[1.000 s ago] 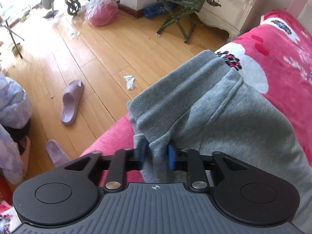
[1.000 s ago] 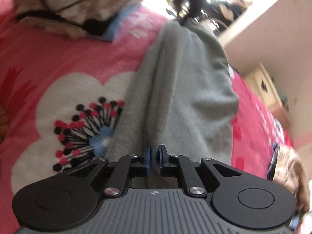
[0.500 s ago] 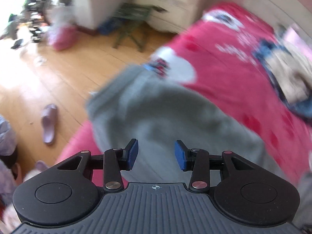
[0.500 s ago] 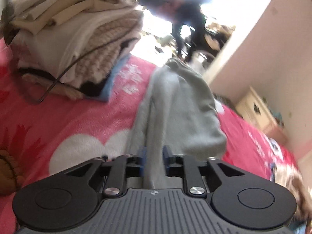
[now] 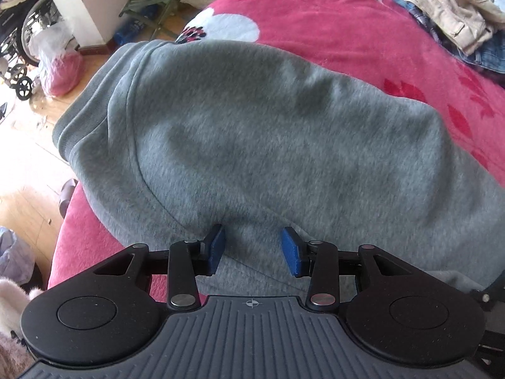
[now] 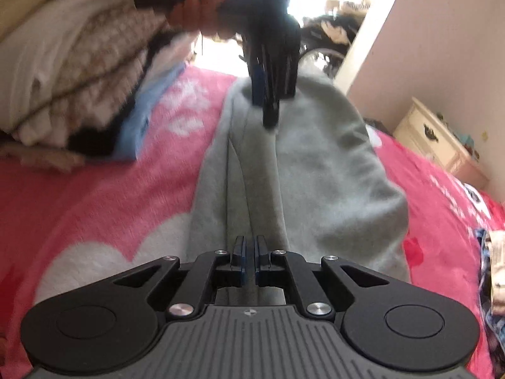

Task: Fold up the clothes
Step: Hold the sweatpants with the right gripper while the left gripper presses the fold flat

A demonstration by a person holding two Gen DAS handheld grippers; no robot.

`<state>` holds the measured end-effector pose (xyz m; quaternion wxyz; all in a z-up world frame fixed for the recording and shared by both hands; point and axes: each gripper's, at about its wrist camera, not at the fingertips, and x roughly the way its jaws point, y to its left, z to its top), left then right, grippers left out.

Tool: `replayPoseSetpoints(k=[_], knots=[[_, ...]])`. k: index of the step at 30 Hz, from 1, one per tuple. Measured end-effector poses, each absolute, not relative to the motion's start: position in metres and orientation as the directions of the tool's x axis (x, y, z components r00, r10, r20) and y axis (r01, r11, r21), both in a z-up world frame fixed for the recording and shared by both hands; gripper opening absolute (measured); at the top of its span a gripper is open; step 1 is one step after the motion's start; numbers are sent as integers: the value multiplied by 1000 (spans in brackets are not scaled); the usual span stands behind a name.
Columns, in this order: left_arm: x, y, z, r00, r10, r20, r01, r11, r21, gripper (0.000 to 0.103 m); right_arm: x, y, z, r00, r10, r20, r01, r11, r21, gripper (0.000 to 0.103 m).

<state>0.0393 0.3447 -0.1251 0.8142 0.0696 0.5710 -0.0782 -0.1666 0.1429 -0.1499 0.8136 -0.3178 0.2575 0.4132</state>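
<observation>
Left gripper (image 5: 252, 251) hangs just over the grey sweatshirt (image 5: 268, 132), its blue pads spread apart and released, with grey fleece lying in the gap below them but not pinched. Right gripper (image 6: 249, 257) has its pads drawn nearly together, clamped on a raised fold of the sweatshirt (image 6: 315, 173) at the near end.

The garment lies stretched along the pink floral blanket (image 5: 331, 22), its ribbed hem at the bed's edge over the wooden floor (image 5: 28, 170).

From the left wrist camera, left to right: a pink plastic bag (image 5: 61, 69) on the floor, a green folding stool (image 5: 157, 0) beyond it, then a heap of tan and denim clothes (image 5: 448, 9) at the far right of the bed.

Only the right wrist camera shows a folded stack of cream and beige clothes (image 6: 72, 72) at the left, the person's hand (image 6: 202, 12) carrying the other gripper over the sweatshirt's far end, and a cream dresser (image 6: 438, 139) against the wall on the right.
</observation>
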Motion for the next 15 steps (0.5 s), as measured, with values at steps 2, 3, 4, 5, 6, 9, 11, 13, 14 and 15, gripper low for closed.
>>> replayPoseSetpoints(k=[2, 3, 4, 5, 6, 9, 11, 13, 14, 15], knots=[[40, 348, -125, 333, -58, -941, 204, 979, 12, 40, -165, 149, -154, 520, 503, -690, -842, 436, -316, 6], [40, 348, -125, 334, -60, -941, 205, 979, 11, 40, -163, 152, -158, 512, 498, -699, -848, 425, -318, 6], [40, 347, -126, 334, -60, -941, 206, 978, 11, 40, -161, 155, -161, 512, 492, -705, -848, 418, -325, 6], [40, 347, -126, 335, -61, -940, 208, 978, 11, 40, -160, 157, -163, 511, 488, -708, -849, 414, -328, 6], [40, 347, -127, 335, -62, -940, 209, 978, 10, 40, -158, 158, -163, 511, 488, -708, -849, 415, -326, 6], [38, 343, -128, 342, -56, -938, 221, 975, 23, 40, -155, 158, -160, 510, 489, -707, -846, 435, -309, 7], [37, 342, -128, 345, -51, -937, 227, 973, 30, 40, -155, 156, -156, 518, 491, -700, -837, 459, -298, 7], [39, 342, -129, 344, -50, -938, 227, 973, 31, 40, -158, 154, -153, 523, 495, -694, -834, 465, -297, 16], [39, 343, -129, 343, -51, -938, 225, 974, 30, 40, -160, 152, -153, 528, 495, -691, -832, 466, -301, 18], [39, 343, -129, 344, -51, -938, 224, 974, 29, 40, -161, 151, -153, 531, 493, -689, -829, 468, -305, 21]])
